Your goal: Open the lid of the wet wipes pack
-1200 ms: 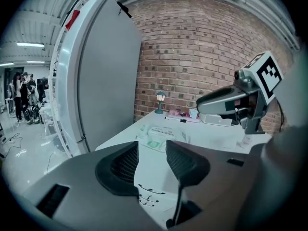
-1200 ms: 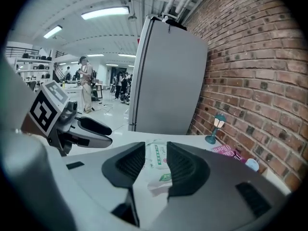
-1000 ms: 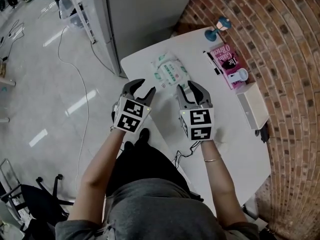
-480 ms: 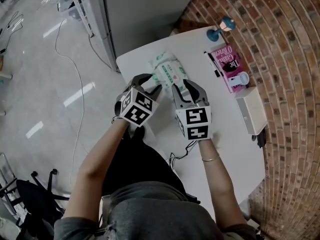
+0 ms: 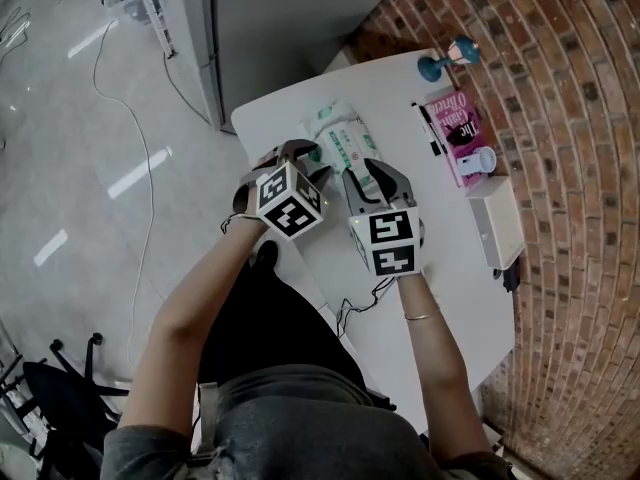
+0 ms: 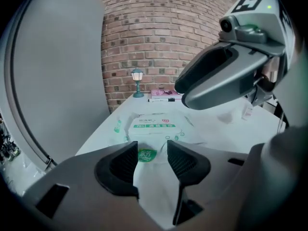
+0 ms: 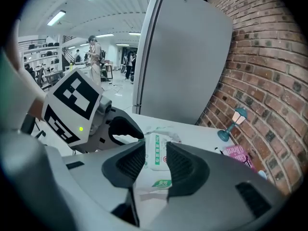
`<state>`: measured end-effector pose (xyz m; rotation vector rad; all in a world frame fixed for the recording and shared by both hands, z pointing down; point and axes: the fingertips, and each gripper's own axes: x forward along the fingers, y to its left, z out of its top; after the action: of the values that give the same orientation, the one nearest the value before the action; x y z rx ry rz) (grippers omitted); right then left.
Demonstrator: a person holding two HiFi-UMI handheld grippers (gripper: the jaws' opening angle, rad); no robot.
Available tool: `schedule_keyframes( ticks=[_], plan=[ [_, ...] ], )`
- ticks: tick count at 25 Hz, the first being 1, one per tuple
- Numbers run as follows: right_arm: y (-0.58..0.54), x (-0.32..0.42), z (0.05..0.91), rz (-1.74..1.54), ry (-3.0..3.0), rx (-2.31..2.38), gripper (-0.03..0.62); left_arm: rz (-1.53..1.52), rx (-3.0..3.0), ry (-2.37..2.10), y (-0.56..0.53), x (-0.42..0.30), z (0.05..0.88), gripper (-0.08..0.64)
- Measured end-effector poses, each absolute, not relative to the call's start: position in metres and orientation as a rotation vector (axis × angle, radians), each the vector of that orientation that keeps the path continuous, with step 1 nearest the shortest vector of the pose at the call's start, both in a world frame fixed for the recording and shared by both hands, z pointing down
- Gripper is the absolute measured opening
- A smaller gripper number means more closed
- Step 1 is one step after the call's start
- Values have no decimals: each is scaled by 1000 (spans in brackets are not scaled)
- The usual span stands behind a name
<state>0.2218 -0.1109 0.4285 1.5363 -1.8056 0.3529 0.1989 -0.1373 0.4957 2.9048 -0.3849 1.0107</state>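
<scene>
The jaws of the left gripper (image 6: 151, 149) are held spread, with nothing pinched; the near end of the wet wipes pack (image 5: 340, 144) is seen through the gap. The right gripper (image 7: 155, 151) is likewise held apart, just beside the pack. The pack is laid flat on the white table (image 5: 445, 263), its lid (image 6: 155, 122) shut and its contents hidden.

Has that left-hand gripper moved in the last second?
Yes: the left gripper has moved up the table towards the wet wipes pack, now close beside it.
</scene>
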Motion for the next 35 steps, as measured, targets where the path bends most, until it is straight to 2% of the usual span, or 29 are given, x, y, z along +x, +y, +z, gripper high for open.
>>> schedule_keyframes(
  ticks=[8,19,24,35],
  plan=[
    [-117,222,439,368,-1749,1492,140,1098,2889,-280,-137,204,506,186],
    [-140,213,469,347,-1664,1291,137,1008,2906,-246,-136,205,508,186],
    [-142,212,484,390,-1619,1203,167,991,2907,-238,-136,205,510,186],
    [-147,216,498,395,-1505,1133,152,985,2919,-240,-135,205,509,186]
  ],
)
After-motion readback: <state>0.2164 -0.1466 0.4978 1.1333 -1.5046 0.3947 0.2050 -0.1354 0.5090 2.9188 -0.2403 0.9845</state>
